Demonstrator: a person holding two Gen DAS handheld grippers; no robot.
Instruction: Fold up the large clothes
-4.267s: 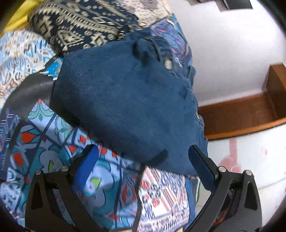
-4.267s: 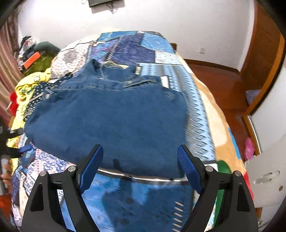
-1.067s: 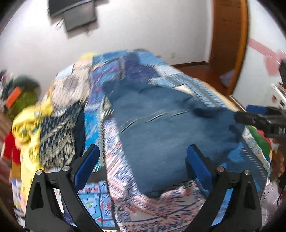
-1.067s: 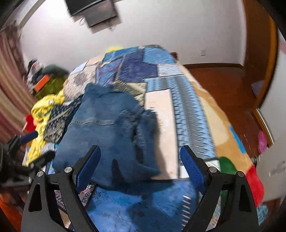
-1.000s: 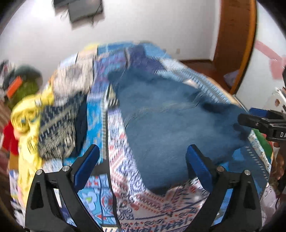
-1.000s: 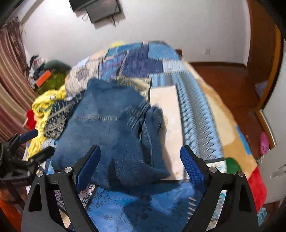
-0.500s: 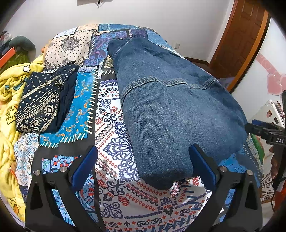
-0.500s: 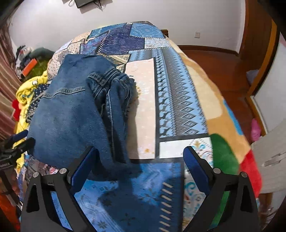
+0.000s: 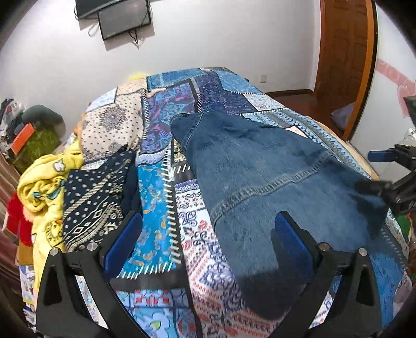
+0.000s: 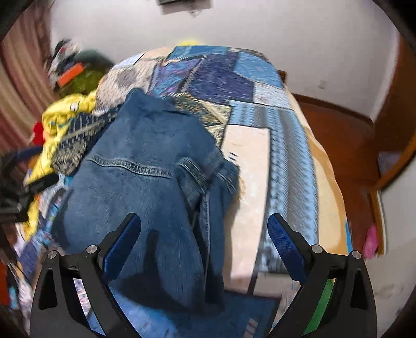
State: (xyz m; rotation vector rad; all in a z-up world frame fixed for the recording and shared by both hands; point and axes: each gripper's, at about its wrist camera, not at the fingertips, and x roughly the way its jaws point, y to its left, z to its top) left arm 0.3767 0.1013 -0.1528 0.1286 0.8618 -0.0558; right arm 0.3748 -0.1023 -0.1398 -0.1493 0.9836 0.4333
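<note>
A folded blue denim garment (image 9: 260,182) lies on the patchwork bedspread (image 9: 156,197). It also shows in the right wrist view (image 10: 145,176), with a bunched sleeve or edge on its right side. My left gripper (image 9: 205,239) is open and empty, held above the bed near the garment's near left edge. My right gripper (image 10: 202,239) is open and empty, above the garment's near right part. The right gripper also shows in the left wrist view (image 9: 382,169) at the far right, by the garment's right edge.
A dark patterned folded cloth (image 9: 98,192) and a yellow blanket (image 9: 41,189) lie at the bed's left side. A red item (image 9: 15,221) sits beside them. A wooden door (image 9: 343,65) and wooden floor (image 10: 358,161) are to the right. A screen (image 9: 122,15) hangs on the wall.
Both grippers have pulled back and lifted away from the bed, both views tilting up toward the far wall. The denim garment lies as it did. Both grippers stay open.
</note>
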